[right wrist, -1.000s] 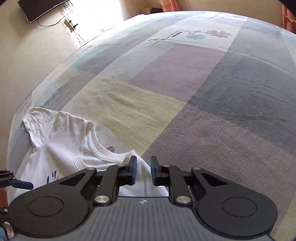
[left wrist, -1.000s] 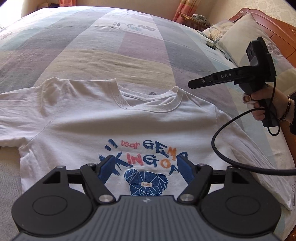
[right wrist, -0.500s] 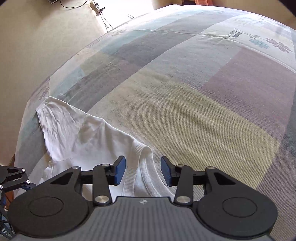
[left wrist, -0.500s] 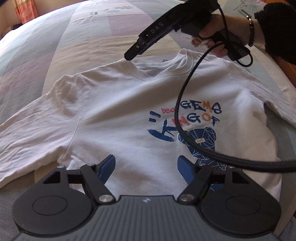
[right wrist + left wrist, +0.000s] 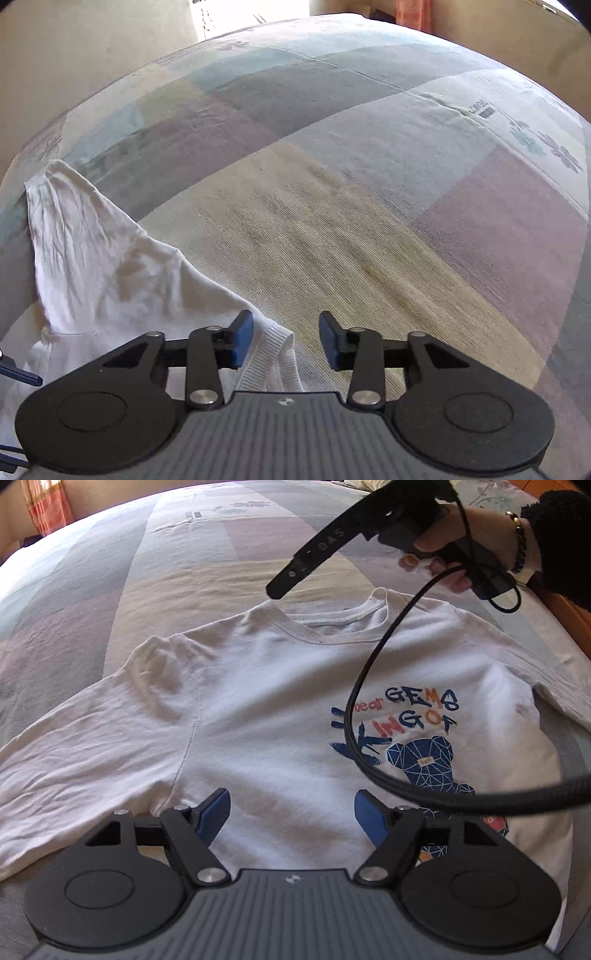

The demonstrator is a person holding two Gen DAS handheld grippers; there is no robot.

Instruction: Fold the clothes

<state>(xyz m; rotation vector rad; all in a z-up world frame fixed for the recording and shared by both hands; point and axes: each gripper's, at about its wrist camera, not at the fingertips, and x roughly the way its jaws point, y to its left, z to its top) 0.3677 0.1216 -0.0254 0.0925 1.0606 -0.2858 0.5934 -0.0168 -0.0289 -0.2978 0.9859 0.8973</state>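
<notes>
T-shirt: spread flat, print up, on the bed.
Right gripper: jaws just opening, collar rib between them, unpinched.
Left gripper: jaws apart above the chest.
Meaning: collar grab coming, fold not begun.

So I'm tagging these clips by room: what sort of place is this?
Most likely a bedroom. A white T-shirt lies spread on a wide bed with a patchwork-coloured bedspread. A curtain hangs at the far side, and plain walls stand close around.
</notes>
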